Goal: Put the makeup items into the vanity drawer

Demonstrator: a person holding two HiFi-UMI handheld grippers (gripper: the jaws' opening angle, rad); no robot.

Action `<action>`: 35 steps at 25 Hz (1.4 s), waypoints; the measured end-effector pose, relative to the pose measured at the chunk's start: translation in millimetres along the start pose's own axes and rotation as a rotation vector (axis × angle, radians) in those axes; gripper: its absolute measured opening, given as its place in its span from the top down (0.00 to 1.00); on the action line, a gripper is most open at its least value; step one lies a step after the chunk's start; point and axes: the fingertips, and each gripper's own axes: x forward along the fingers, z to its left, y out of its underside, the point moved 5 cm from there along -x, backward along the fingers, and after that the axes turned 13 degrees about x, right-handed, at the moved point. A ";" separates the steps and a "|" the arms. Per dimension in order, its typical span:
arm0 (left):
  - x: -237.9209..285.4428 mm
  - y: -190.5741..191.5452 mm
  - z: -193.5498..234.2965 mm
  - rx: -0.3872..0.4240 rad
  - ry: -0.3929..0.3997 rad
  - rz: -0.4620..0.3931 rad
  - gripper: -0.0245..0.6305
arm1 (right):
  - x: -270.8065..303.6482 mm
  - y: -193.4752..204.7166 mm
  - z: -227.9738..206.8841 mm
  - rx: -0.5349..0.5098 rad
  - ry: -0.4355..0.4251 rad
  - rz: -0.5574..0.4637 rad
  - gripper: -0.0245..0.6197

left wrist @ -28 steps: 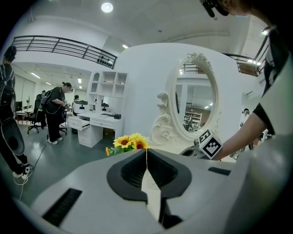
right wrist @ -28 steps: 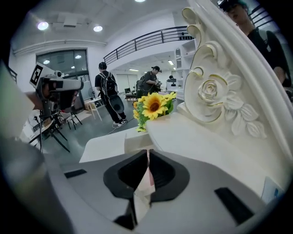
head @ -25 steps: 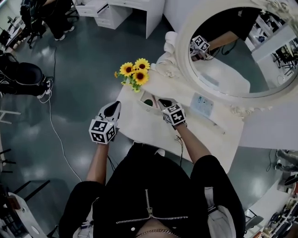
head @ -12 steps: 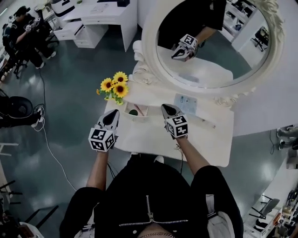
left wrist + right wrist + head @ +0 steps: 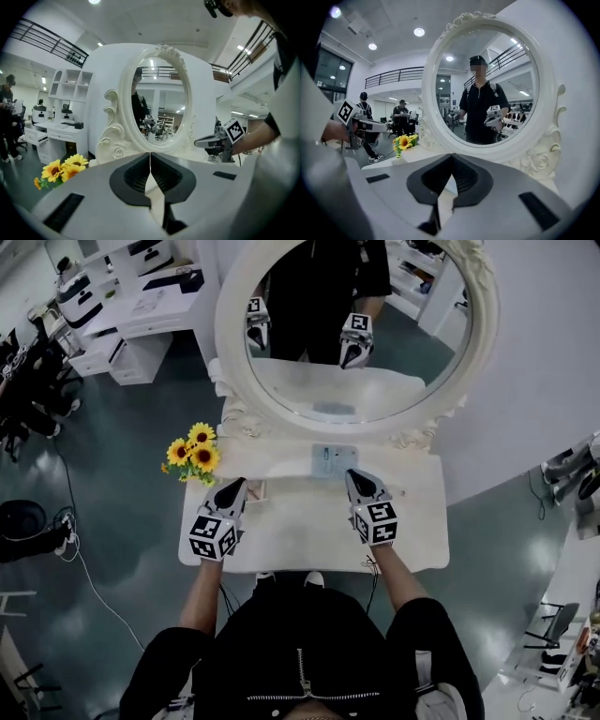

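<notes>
Tray (image 5: 257,489) on vanity (image 5: 309,542) beside left gripper (image 5: 234,485) (contents unclear).

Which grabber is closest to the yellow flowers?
The left gripper, on the left in the head view. The sunflowers stand just beyond it at the table's left end, while the right gripper is farther across the table.

The worktop (image 5: 309,545) and carved mirror frame (image 5: 230,343) are creamy white. The sunflowers (image 5: 192,448) are yellow with dark centres and green leaves. The left gripper (image 5: 233,484) and right gripper (image 5: 357,475) are pale grey with black jaws, and their cubes are patterned in black-and-white squares. The floor (image 5: 122,474) is glossy dark grey-green. The jacket (image 5: 309,643) is black with a silver zip.
</notes>
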 end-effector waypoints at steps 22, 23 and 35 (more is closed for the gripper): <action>27.6 -21.2 -18.3 0.003 0.059 -0.045 0.93 | -51.6 -22.8 -26.5 0.048 0.087 -0.141 0.96; 27.7 -21.1 -18.6 0.003 0.060 -0.043 0.93 | -51.9 -22.6 -26.2 0.046 0.087 -0.139 0.96; 31.2 -15.6 -19.8 -0.005 0.063 -0.028 0.93 | -59.5 -15.2 -28.1 0.057 0.097 -0.134 0.96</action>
